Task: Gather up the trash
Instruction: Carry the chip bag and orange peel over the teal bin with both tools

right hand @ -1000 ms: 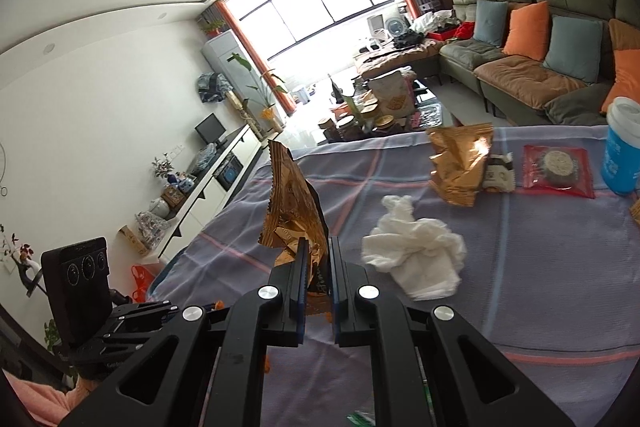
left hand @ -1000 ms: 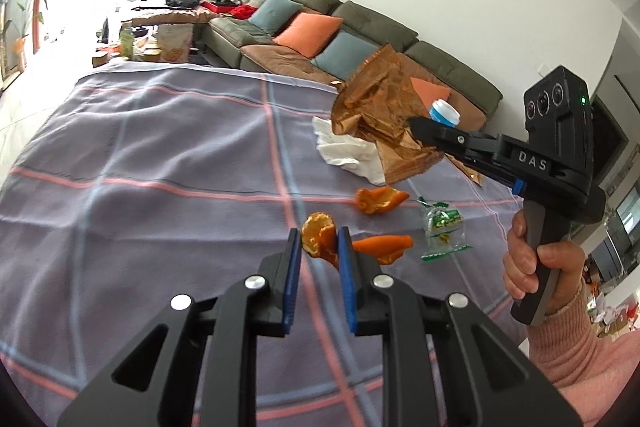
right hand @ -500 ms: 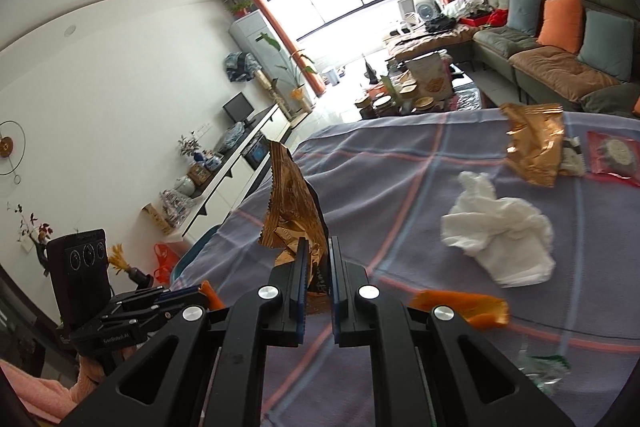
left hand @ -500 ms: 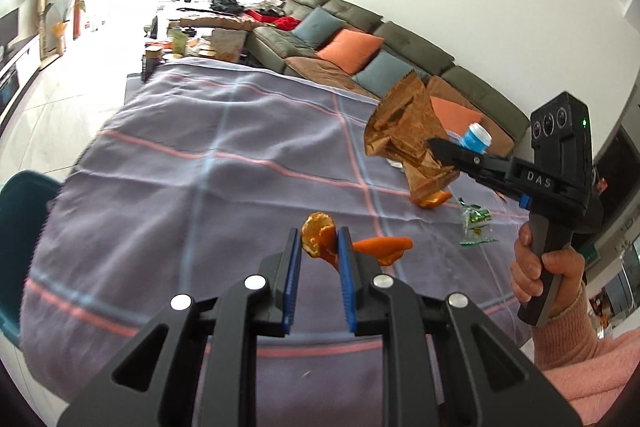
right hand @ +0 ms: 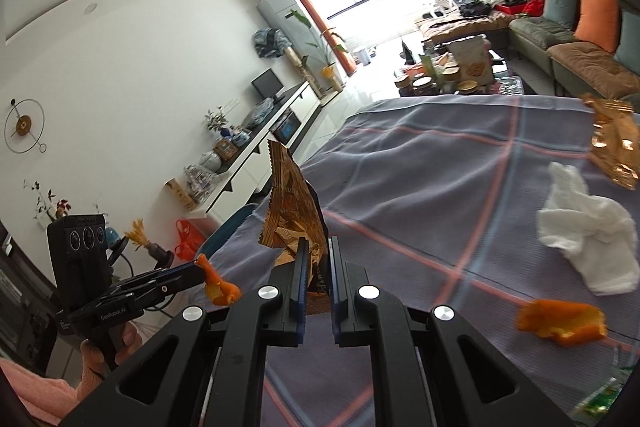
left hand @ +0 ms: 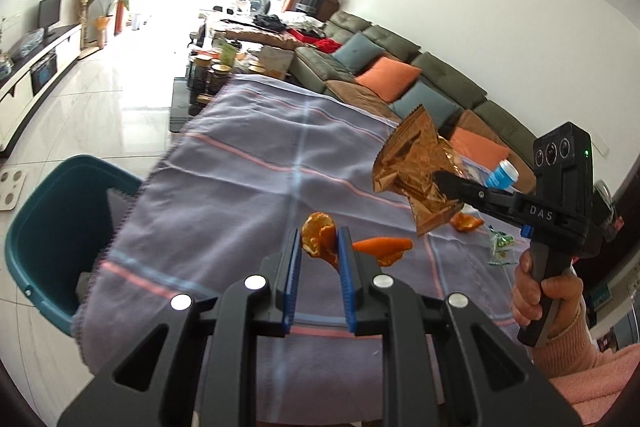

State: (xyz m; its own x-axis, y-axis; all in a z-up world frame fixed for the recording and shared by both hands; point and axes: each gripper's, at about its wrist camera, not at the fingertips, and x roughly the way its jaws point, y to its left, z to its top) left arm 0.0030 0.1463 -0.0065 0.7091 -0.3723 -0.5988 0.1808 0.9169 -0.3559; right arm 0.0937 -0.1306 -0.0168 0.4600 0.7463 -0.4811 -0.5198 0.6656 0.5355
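My left gripper (left hand: 319, 241) is shut on a curled piece of orange peel (left hand: 318, 237), held above the purple striped tablecloth (left hand: 248, 187). That peel (right hand: 216, 283) also shows in the right wrist view at the tip of the left gripper (right hand: 196, 273). My right gripper (right hand: 317, 249) is shut on a crumpled golden snack bag (right hand: 290, 211); in the left wrist view the same bag (left hand: 416, 179) sticks up from the right gripper (left hand: 442, 181). A teal bin (left hand: 60, 227) stands on the floor by the table's left edge.
On the cloth lie more orange peel (right hand: 560, 319) (left hand: 466, 223), a white crumpled tissue (right hand: 580, 231), another golden bag (right hand: 616, 151), a green wrapper (left hand: 500, 247) and a blue cup (left hand: 502, 175). A sofa (left hand: 400, 75) runs behind the table. A hand (left hand: 536, 291) holds the right gripper's handle.
Both grippers have swung left across the table with their loads still gripped. The teal bin has come into the left wrist view; the tissue and other trash have slid to the right.
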